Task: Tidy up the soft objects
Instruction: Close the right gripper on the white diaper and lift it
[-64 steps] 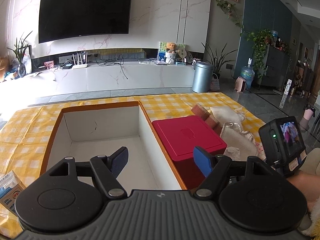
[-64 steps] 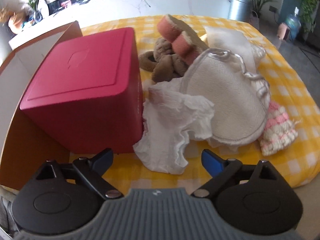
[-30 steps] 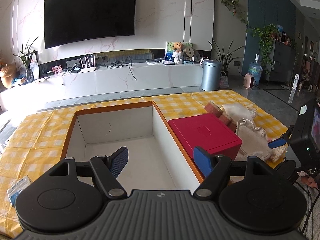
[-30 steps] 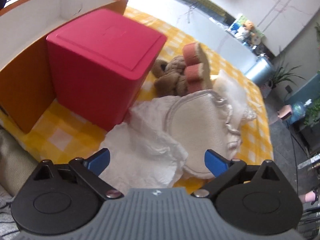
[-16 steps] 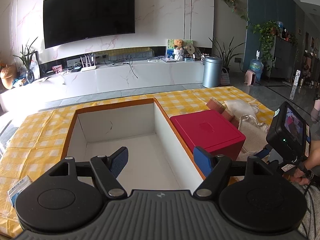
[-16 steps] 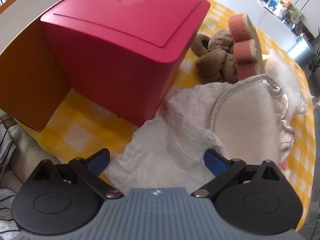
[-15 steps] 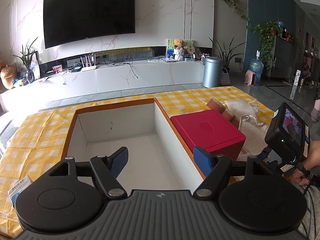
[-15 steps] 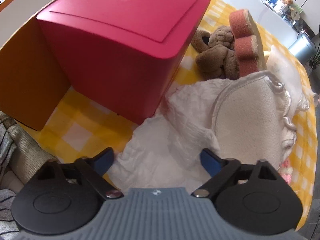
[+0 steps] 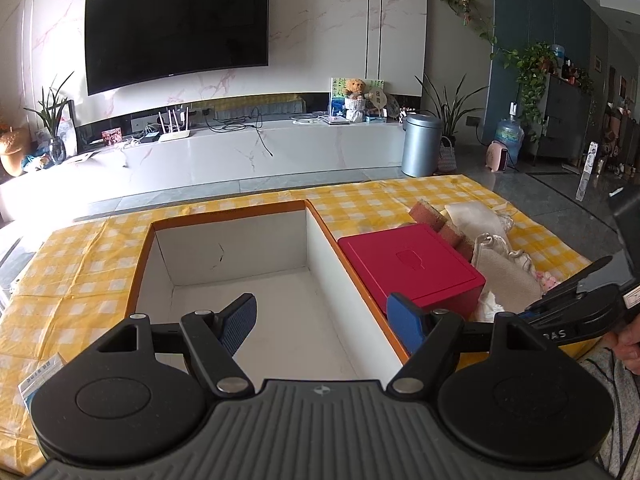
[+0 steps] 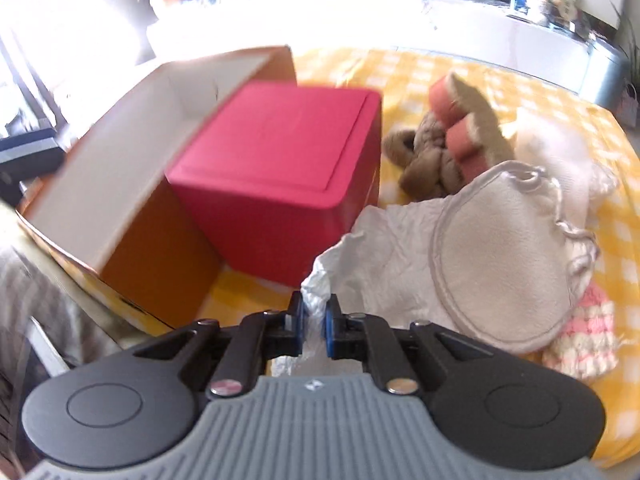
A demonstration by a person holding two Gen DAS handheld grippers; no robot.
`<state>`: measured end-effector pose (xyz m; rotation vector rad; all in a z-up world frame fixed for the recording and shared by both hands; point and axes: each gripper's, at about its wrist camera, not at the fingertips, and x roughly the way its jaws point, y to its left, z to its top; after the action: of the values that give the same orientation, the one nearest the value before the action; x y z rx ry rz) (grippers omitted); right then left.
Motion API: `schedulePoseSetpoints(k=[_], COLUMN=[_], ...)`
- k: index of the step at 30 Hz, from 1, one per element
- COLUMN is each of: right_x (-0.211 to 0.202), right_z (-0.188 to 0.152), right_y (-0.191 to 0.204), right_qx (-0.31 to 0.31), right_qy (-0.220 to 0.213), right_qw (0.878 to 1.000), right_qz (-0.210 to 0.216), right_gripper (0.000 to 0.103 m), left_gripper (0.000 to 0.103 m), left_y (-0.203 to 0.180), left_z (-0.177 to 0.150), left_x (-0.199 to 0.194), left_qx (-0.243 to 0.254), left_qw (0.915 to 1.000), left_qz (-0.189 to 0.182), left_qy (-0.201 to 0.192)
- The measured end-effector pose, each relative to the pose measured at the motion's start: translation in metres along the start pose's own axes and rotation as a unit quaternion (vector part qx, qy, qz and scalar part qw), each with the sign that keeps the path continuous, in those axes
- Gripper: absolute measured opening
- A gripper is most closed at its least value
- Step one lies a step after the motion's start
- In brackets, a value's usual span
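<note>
In the right wrist view a crumpled white cloth (image 10: 384,240) lies by the red box (image 10: 280,168). My right gripper (image 10: 313,312) has its jaws closing, and the pads pinch the cloth's near edge, which is lifted a little. A beige padded mitt (image 10: 500,264) rests on the cloth. Behind it are a brown plush toy (image 10: 424,160), a pink-and-tan sponge (image 10: 464,120) and a fluffy white cloth (image 10: 560,144). A pink knitted piece (image 10: 580,336) lies at the right. My left gripper (image 9: 320,304) hangs open with nothing in it, above the orange box (image 9: 240,272) with white inner walls.
A yellow checked cloth (image 9: 100,280) covers the table. A small packet (image 9: 40,372) lies at its near left edge. A person's hand and grey sleeve (image 9: 628,352) show at the right. The red box (image 9: 408,264) stands against the orange box's right wall.
My right gripper went from wide open to pinched on the white cloth's edge, then rose and rolled, which blurs its view. The left gripper has stayed still.
</note>
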<state>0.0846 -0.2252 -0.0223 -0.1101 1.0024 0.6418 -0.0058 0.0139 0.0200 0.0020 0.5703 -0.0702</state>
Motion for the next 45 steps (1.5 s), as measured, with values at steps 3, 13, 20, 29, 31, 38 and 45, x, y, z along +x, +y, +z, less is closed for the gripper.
schedulePoseSetpoints(k=[3, 13, 20, 29, 31, 38, 45], right_x=[-0.035, -0.135, -0.089, 0.025, 0.033, 0.031, 0.065], right_z=[-0.003, 0.001, 0.006, 0.020, 0.026, 0.016, 0.006], right_y=[-0.003, -0.008, -0.026, -0.066, -0.068, -0.055, -0.026], right_qx=[0.027, 0.099, 0.074, 0.061, 0.051, -0.002, -0.037], right_qy=[-0.050, -0.164, -0.074, 0.034, 0.033, 0.058, 0.088], right_qw=[0.998, 0.974, 0.993, 0.996, 0.997, 0.997, 0.988], right_qz=[0.029, 0.118, 0.046, -0.051, -0.050, -0.056, -0.125], right_gripper=[0.008, 0.008, 0.008, 0.021, 0.036, 0.083, 0.065], left_gripper=[0.087, 0.087, 0.087, 0.087, 0.087, 0.087, 0.087], left_y=[0.001, -0.005, -0.004, 0.002, 0.003, 0.003, 0.001], left_z=[0.005, 0.016, 0.012, 0.004, 0.001, -0.004, -0.002], left_x=[-0.003, -0.014, -0.009, 0.000, 0.002, 0.004, 0.000], left_qx=[-0.005, 0.002, -0.005, -0.011, -0.010, -0.009, -0.008], left_qw=[1.0000, 1.0000, 1.0000, 0.9999, 0.9998, 0.9997, 0.9996], left_qz=[0.000, 0.001, -0.001, -0.002, -0.003, -0.002, -0.003], left_qy=[-0.001, -0.009, -0.003, 0.011, 0.016, 0.024, 0.025])
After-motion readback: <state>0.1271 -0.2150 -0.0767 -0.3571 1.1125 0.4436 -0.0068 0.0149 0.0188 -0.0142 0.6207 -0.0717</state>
